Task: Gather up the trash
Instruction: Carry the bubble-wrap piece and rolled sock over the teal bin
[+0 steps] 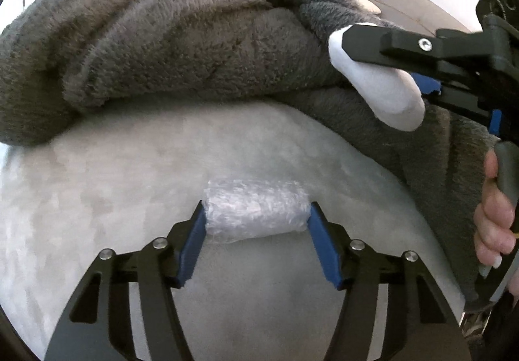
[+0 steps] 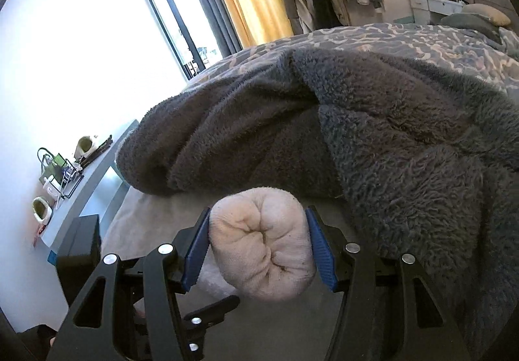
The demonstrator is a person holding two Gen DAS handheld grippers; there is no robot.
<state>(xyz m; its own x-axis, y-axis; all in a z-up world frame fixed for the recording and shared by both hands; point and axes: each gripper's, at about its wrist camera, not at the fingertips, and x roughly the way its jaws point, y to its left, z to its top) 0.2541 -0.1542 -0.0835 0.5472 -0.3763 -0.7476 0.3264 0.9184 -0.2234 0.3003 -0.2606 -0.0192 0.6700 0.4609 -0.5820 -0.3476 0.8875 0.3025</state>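
1. The left gripper (image 1: 256, 224) stands over a pale, soft bed sheet (image 1: 97, 185), with a small roll of crinkled clear plastic wrap (image 1: 256, 210) lying on the sheet between its blue pads (image 1: 194, 241).
2. Both pads touch the ends of the roll, one at each side, so the gripper looks clamped on it, though lightly; the roll is not visibly crushed.
3. The roll is probably very light and springy. It should squash under pressure and could slip or pop out if pinched only at its tips.
4. A hold across its middle, or deeper between the pads, would likely be safer than one at the very ends.
5. The right gripper (image 2: 258, 247) is clamped on a bundled white sock (image 2: 262, 250), soft and bulging between its pads, held in the air above the sheet.
6. A fluffy grey blanket (image 1: 168, 46) lies heaped just behind the roll, apart from it, so nothing should snag when the roll is lifted.
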